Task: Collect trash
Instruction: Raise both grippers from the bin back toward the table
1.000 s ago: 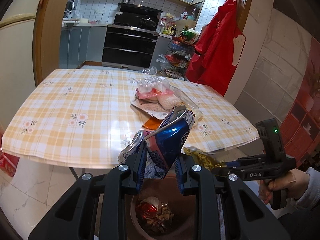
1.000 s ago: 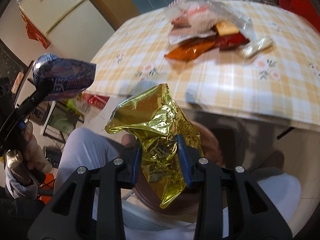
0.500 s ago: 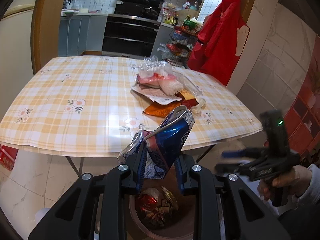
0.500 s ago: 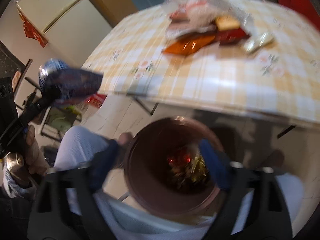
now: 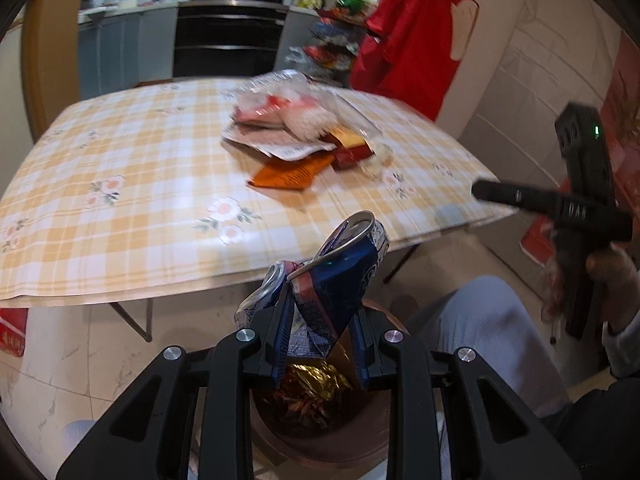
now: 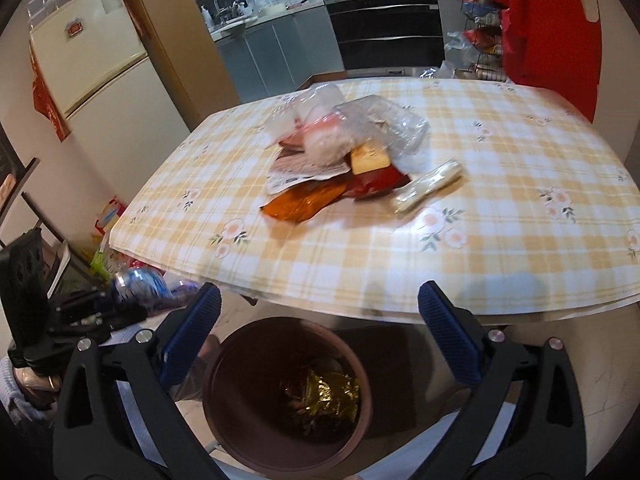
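Observation:
My left gripper (image 5: 320,322) is shut on a crushed blue can (image 5: 340,276) and holds it just above the brown bin (image 5: 280,446), which stands on the floor in front of the table. A gold foil wrapper (image 6: 328,392) lies inside the bin (image 6: 218,380) on other scraps. Above the bin, my right gripper (image 6: 319,295) has its jaws opening wide with nothing between them. On the checked table (image 6: 520,240) lies a trash pile: an orange wrapper (image 6: 304,202), a red wrapper (image 6: 376,180), a clear plastic box (image 6: 380,128) and a white stick pack (image 6: 430,186).
A person's grey-clad leg (image 5: 480,320) is right of the bin. A fridge (image 6: 100,80) stands to the left, kitchen units and an oven (image 6: 388,20) behind the table, and a red apron (image 6: 552,20) hangs at the right. The table edge overhangs the bin.
The right gripper opened and let go of the gold wrapper, which now lies in the bin; it then tilted up toward the table. The left gripper sank closer to the bin with the can.

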A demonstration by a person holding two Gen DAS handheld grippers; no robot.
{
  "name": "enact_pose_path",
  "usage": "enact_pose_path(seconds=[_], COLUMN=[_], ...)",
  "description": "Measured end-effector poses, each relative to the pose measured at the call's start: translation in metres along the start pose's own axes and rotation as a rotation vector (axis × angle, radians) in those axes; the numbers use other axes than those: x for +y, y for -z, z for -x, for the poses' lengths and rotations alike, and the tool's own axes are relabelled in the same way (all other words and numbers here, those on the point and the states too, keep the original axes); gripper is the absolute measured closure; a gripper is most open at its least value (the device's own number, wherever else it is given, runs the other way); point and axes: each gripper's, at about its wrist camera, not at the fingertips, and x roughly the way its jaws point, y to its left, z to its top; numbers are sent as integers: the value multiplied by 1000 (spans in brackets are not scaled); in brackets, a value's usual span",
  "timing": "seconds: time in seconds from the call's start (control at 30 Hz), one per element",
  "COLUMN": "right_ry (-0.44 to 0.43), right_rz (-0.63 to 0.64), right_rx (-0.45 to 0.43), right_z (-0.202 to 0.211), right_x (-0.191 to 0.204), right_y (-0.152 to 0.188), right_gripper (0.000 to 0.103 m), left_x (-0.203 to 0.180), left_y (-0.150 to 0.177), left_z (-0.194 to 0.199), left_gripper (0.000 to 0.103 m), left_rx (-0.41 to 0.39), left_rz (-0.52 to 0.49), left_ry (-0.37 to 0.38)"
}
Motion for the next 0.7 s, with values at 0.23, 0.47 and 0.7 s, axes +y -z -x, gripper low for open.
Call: enact_pose_path(seconds=[0.23, 0.47, 0.7], right_ry=[38, 104, 119], right_rz=[-22, -15, 1], right_rx=[-16, -4, -10], right_z=[6, 1, -1], right_x=[-16, -17, -15], right_y=[0, 0, -1], right_gripper=[6, 6, 6], left_x=[-2, 16, 30], left_y=[1, -6, -16], left_z=[-10, -1, 4], left_gripper=[24, 6, 6], left_rx=[32, -29, -54], left_rz=[19, 88, 94], left_ry=[43, -110, -252])
